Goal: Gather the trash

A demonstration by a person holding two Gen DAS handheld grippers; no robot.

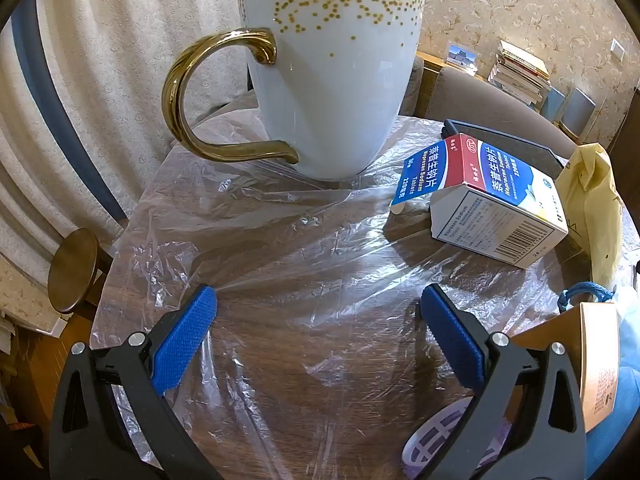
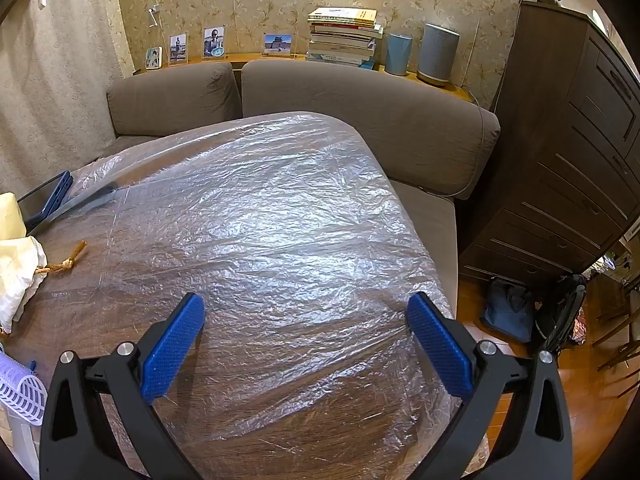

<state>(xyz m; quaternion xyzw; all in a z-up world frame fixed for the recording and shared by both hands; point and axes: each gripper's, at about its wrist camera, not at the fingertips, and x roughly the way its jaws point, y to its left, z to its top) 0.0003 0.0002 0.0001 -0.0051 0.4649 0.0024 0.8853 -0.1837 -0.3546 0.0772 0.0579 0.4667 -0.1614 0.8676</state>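
Note:
A wooden table (image 1: 320, 360) lies under crinkled clear plastic film (image 2: 280, 220). In the left wrist view a blue, red and white medicine box (image 1: 492, 200) lies with its flap open at the right. A yellow paper bag (image 1: 592, 208) stands beside it, and a tan carton (image 1: 592, 360) is at the right edge. My left gripper (image 1: 320, 304) hovers open over the film, short of the box, with nothing between its blue pads. My right gripper (image 2: 306, 312) is open over the bare film. A cream bag (image 2: 16, 264) and a twisted brown cord (image 2: 64, 264) lie to its left.
A large white mug (image 1: 324, 80) with gold dots and a gold handle stands just ahead of the left gripper. A dark tablet (image 1: 504, 140) lies behind the box. A brown sofa (image 2: 360, 96) borders the table's far side, a dark dresser (image 2: 568, 140) stands right, and bags (image 2: 508, 308) sit on the floor.

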